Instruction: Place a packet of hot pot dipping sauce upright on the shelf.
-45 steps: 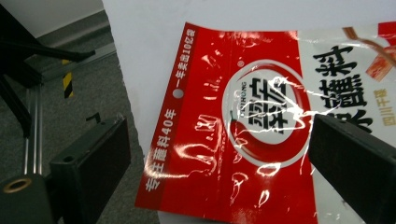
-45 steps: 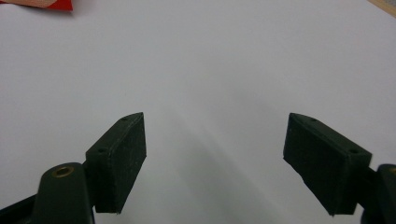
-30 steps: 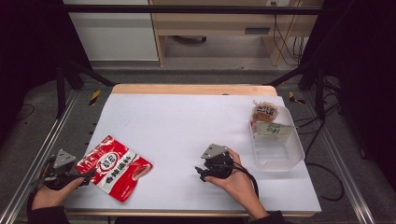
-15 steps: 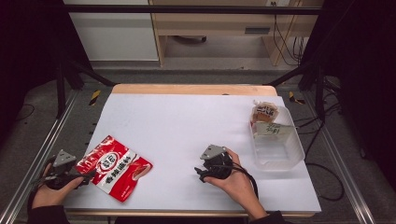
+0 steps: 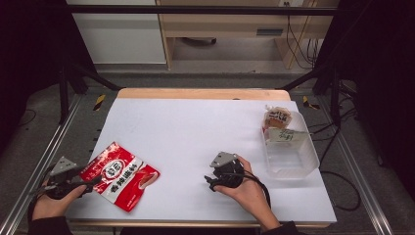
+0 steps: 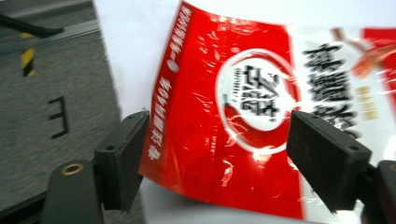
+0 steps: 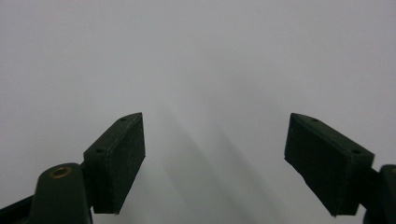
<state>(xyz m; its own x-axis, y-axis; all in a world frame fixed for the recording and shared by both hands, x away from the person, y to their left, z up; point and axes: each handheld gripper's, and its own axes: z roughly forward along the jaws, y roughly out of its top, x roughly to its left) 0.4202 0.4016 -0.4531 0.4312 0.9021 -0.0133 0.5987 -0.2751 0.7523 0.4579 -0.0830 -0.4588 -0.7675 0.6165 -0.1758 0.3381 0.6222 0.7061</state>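
**One red pouch, two tools, left one closing in**

One red pouch (image 5: pixel 120 175) lies flat near the front left corner of the white bench (image 5: pixel 195 132), its near end hanging toward the bench's left edge. In the left gripper view the pouch (image 6: pixel 224 121) sits between the pads, glossy red with white print, one corner curling up a bit. The left tool (image 5: pixel 90 182) is right at that end of the pouch; its jaws have just been closing, but they're not pressing on it yet, there's a gap on both sides.

The right tool (image 5: pixel 209 182) rests on the bench well apart from the pouch, toward the middle front, hand on top of it. Its jaws stand wide with nothing but bare bench between them (image 7: pixel 215 163).

Further out, a clear tub (image 5: pixel 289 152) sits by the right edge, with a small snack pack (image 5: pixel 277 118) just behind it.
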